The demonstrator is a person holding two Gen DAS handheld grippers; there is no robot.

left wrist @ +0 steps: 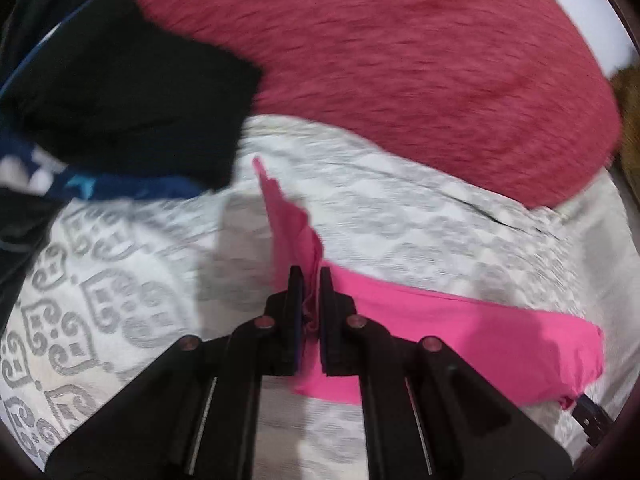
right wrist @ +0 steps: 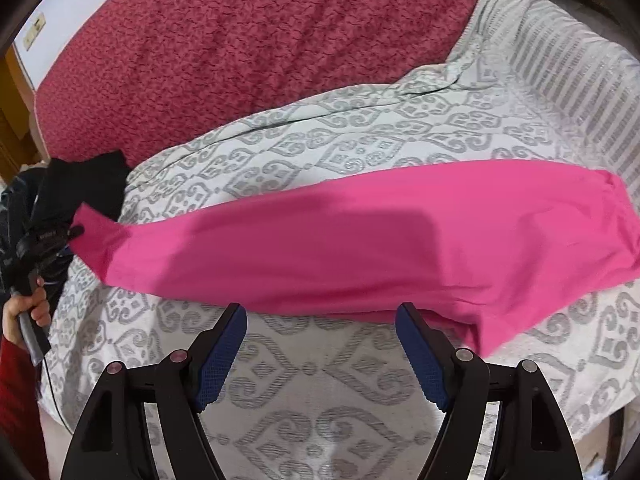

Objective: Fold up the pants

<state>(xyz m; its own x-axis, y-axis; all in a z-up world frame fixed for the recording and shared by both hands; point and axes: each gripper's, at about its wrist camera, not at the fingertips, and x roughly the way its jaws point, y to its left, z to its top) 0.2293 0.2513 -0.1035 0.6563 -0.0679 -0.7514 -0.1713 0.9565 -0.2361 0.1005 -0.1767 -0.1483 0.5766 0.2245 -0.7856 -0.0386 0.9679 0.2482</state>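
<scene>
Here left claw (left wrist: 310, 280) clenched on pink pants (right wrist: 360, 240) end; right claw (right wrist: 320, 312) released above bedspread (right wrist: 312, 380).

The left gripper (left wrist: 311, 276) points down at a slant. Its two black fingers (left wrist: 296, 300) are pressed close together, with a fold of the pink pants (left wrist: 460, 332) pinched between them. The cloth is lifted up at that end.

In the right wrist view, the left gripper (right wrist: 74, 232) shows at the far left edge. A hand (right wrist: 30, 308) wraps around its handle, and a red sleeve (right wrist: 16, 400) shows below it.

The right gripper (right wrist: 320, 312) also points down at a slant. Its fingers (right wrist: 224, 360) stand wide apart, with blue pads on the inside. Nothing is between them. The tips are just beside the near edge of the pants.
</scene>
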